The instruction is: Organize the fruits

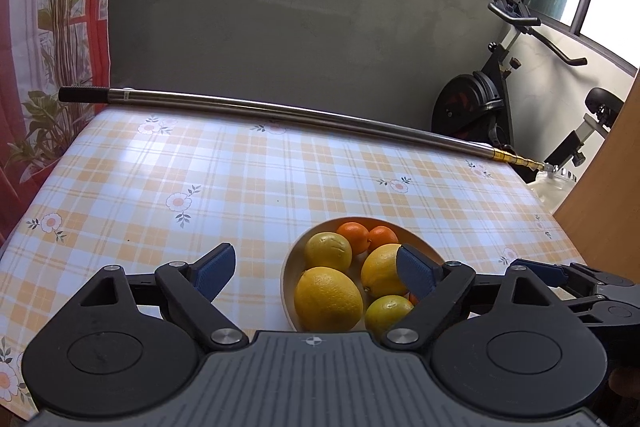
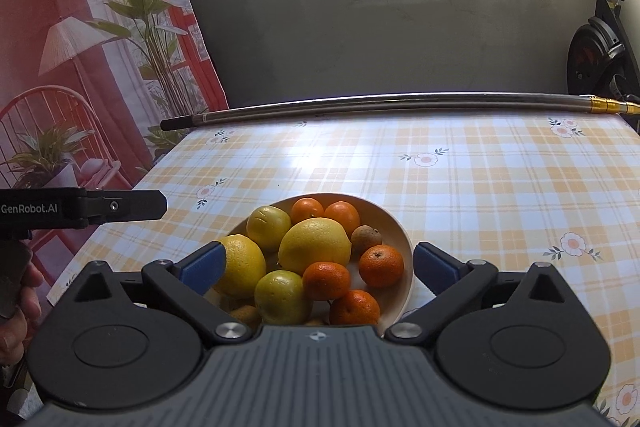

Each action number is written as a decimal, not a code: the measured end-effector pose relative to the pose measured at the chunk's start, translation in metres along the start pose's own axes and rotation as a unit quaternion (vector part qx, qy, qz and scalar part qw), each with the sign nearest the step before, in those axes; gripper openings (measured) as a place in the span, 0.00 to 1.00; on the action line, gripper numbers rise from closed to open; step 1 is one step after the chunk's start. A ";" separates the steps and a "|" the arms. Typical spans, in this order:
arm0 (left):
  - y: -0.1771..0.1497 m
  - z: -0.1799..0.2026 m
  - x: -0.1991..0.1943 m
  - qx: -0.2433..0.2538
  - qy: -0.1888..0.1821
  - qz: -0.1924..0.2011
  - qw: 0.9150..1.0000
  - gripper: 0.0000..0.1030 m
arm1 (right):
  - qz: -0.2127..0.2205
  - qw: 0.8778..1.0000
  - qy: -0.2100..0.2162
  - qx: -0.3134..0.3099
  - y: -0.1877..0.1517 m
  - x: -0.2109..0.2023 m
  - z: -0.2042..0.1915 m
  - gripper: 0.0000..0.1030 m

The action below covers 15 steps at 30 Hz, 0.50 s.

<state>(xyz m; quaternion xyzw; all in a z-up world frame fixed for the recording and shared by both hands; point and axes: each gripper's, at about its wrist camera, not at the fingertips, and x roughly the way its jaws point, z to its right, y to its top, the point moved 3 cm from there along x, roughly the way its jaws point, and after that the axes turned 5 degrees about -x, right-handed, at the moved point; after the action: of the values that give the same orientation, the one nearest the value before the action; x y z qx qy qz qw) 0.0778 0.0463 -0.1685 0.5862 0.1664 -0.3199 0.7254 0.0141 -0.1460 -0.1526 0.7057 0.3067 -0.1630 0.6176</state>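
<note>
A pale wooden bowl (image 2: 400,231) stands on the checked tablecloth near the front edge. It holds several yellow lemons (image 2: 315,245), several small oranges (image 2: 381,265) and a small brown fruit (image 2: 366,239). It also shows in the left wrist view (image 1: 289,267) with lemons (image 1: 328,299) and oranges (image 1: 354,235). My right gripper (image 2: 316,267) is open and empty, hovering over the bowl with its jaws on either side of the fruit. My left gripper (image 1: 316,273) is open and empty, over the bowl's left part.
A long metal pole (image 1: 280,111) with a black grip lies along the table's far edge against a grey wall. An exercise bike (image 1: 484,103) stands at the far right. A wooden panel (image 1: 600,187) borders the table's right side. A printed curtain (image 2: 80,67) hangs at the left.
</note>
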 end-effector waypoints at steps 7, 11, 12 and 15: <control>0.004 0.002 -0.008 0.018 -0.003 0.007 1.000 0.98 | 0.017 1.000 -0.019 -0.006 0.008 -0.013 0.000 0.99; 0.008 0.001 -0.015 0.015 -0.003 0.025 1.000 1.00 | 0.023 0.999 -0.034 -0.007 0.015 -0.019 0.000 1.00; 0.009 0.001 -0.017 0.014 -0.003 0.028 1.000 1.00 | 0.025 0.999 -0.035 -0.006 0.016 -0.020 0.000 1.00; 0.015 0.002 -0.023 0.013 0.004 0.038 0.999 1.00 | 0.032 0.999 -0.039 -0.005 0.022 -0.026 0.000 1.00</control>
<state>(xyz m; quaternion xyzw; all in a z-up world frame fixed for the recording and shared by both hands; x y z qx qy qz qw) 0.0703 0.0524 -0.1422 0.6027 0.1426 -0.2920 0.7288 0.0082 -0.1536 -0.1195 0.7050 0.2604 -0.1693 0.6376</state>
